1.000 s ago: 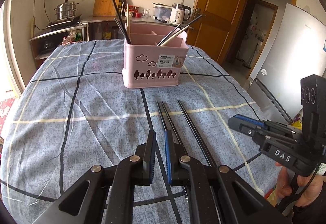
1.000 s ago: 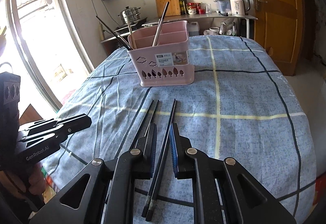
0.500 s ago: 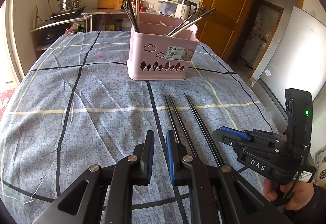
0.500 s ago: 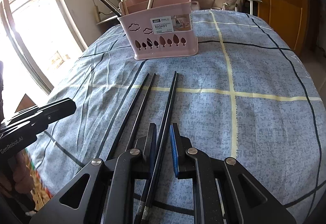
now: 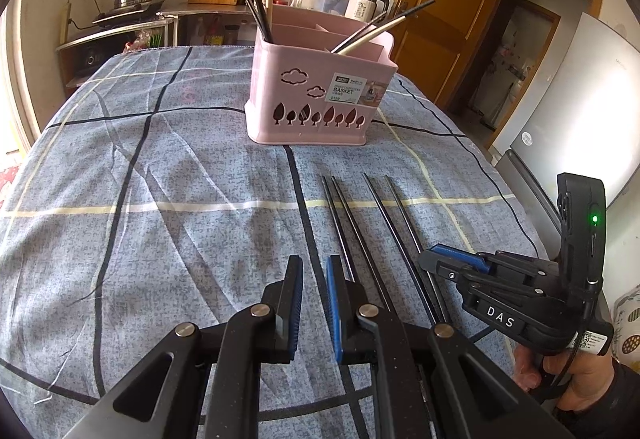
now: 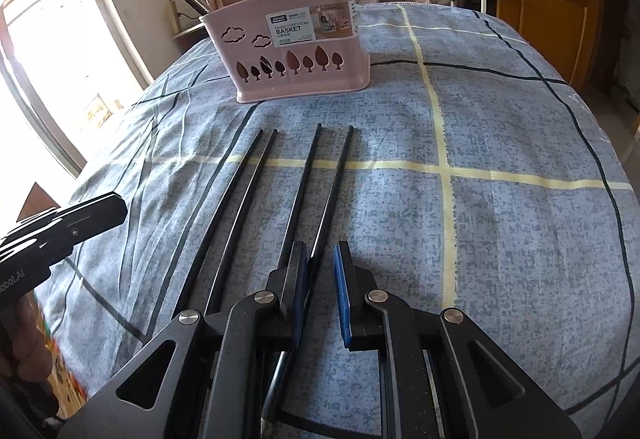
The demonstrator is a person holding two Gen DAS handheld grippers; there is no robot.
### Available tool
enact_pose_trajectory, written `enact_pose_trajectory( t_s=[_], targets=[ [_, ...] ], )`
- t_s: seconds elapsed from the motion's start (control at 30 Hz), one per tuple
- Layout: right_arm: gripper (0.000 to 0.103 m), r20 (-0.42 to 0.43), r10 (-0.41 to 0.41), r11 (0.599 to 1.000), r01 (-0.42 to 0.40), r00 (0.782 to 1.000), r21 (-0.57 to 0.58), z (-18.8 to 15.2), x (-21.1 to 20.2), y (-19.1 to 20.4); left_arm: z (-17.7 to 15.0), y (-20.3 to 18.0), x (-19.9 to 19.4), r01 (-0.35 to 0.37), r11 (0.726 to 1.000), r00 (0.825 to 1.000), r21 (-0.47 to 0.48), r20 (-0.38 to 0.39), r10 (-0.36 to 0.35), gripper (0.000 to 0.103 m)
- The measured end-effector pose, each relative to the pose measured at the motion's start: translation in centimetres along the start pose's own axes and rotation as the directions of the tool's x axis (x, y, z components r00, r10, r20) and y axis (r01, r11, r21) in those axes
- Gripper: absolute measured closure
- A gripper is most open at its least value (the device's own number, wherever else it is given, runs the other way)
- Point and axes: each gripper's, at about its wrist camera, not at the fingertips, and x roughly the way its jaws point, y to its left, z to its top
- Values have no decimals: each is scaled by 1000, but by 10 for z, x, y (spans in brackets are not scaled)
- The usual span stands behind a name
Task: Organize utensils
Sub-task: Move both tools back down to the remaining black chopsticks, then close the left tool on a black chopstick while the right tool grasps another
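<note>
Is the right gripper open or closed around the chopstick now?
Open. The right gripper shows a gap between its blue pads, and the rightmost chopstick lies in that gap on the tablecloth.

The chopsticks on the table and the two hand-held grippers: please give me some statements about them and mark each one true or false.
1. Four black chopsticks lie on the tablecloth. True.
2. The pink basket is empty. False: it holds several utensils.
3. The right hand-held gripper is open around a chopstick. True.
4. The left hand-held gripper grips a chopstick. False: nothing is between its fingers.
5. The basket lies on its side. False: it stands upright.
</note>
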Motion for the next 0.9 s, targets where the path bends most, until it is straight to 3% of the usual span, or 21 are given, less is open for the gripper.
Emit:
enact_pose_trajectory(
  t_s=[0.3,0.7,0.9],
  targets=[
    [89,-12,-29,1000,29,1000,6,20,10,-8,22,-11,43,33,999,997,19,-67,-32,92],
    [89,-22,-26,1000,27,999,9,42,25,-21,37,-17,85,-4,1000,992,29,-126,7,90],
    [89,-21,-26,1000,26,999,8,50,31,-22,40,-23,90,-33,998,994,51,-107,39,89]
  ],
)
